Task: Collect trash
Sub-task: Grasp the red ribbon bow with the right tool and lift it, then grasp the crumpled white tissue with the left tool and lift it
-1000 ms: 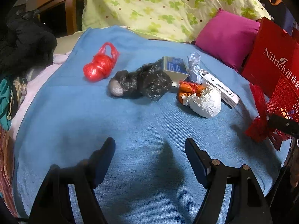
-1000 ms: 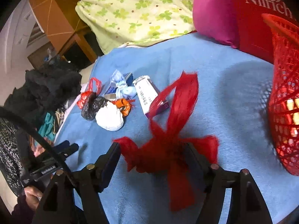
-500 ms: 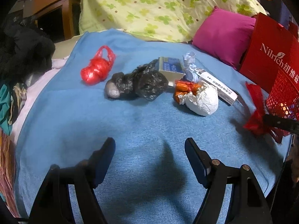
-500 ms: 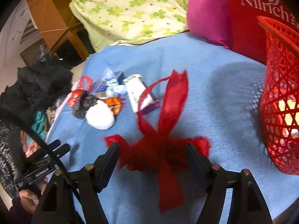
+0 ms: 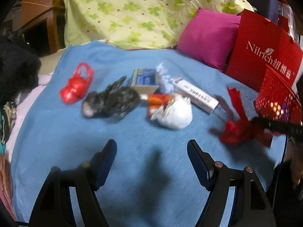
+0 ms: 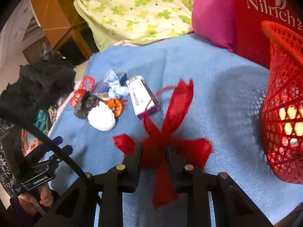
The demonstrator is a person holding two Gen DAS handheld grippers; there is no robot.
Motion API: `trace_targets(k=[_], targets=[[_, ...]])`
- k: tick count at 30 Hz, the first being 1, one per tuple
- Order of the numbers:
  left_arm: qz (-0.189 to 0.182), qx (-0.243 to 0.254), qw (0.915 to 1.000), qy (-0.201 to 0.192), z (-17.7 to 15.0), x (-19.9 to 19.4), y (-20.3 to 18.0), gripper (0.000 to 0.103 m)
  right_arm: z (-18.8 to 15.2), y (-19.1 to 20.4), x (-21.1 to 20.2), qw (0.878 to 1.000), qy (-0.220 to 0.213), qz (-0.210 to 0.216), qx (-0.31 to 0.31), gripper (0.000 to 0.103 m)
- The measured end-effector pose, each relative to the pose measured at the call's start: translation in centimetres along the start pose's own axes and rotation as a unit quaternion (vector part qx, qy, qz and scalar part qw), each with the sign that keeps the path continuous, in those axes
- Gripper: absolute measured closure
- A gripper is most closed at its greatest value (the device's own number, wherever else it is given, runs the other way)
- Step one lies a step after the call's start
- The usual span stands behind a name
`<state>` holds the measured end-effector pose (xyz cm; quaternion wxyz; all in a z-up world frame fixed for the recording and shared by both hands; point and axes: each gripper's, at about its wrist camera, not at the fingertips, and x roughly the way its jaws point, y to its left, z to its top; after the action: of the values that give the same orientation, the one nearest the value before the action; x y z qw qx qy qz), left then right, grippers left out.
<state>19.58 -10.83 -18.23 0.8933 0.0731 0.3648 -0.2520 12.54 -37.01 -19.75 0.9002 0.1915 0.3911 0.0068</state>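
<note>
One piece is in hand: your right hand-held gripper [image 6: 154, 152] has its jaws pinched narrow on the knot of the red ribbon bow [image 6: 166, 132], which lies on the blue blanket [image 6: 208, 71] of the bed, just beside the red mesh basket [image 6: 284, 98]. Your left hand-held gripper [image 5: 151, 149] stands wide with nothing between its jaws, hovering over bare blanket short of the trash pile. Judged step: pickup of the bow, with the drop into the basket to come. The next move calls for a lift clear of the blanket, a short carry over the basket rim, and a release with the loose tails inside; they trail long and may catch on the mesh. Several pieces wait in the pile: a knotted red plastic bag [image 5: 76, 86], a crumpled black bag [image 5: 113, 100], a white wad [image 5: 176, 113], an orange wrapper [image 5: 158, 99], a long white carton [image 5: 195, 94], a blue-printed box [image 5: 144, 79] and a pale blue crumple [image 5: 166, 77]. Hard to read: the left view is motion-blurred, print on the cartons is illegible, the basket's contents show only as pale shapes through the mesh, and its far side is cut off by the frame edge.
</note>
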Motion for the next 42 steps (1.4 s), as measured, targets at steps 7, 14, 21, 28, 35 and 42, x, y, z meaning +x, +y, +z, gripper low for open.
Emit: trace_targets(k=[7,14,21,28,35,42], targets=[[-0.008,-0.003,0.9999,0.013,3.4,3.5,-2.3,0.026,0.2,-1.8,-0.5,0.999,0.023,0.016,0.038,0.073],[-0.019,-0.025,0.9979,0.056,3.9,6.5,-2.7,0.056,0.1,-1.5,-1.3,0.999,-0.008,0.04,0.03,0.027],[-0.037,-0.032,0.9978,0.044,3.3,5.9,-2.0,0.07,0.2,0.7,2.0,0.999,0.032,0.0,-0.015,0.029],[-0.018,-0.028,0.9989,0.032,2.0,2.4,-1.6,0.071,0.1,1.9,3.8,0.997,0.049,-0.028,-0.056,0.052],[0.037,0.007,0.9993,-0.008,2.0,-3.4,-3.4,0.071,0.3,2.3,1.4,0.998,0.006,-0.006,-0.062,0.056],[0.083,0.035,0.9951,-0.039,2.5,-7.2,-5.3,0.071,0.7,3.1,-1.6,0.996,-0.042,0.007,-0.074,0.056]])
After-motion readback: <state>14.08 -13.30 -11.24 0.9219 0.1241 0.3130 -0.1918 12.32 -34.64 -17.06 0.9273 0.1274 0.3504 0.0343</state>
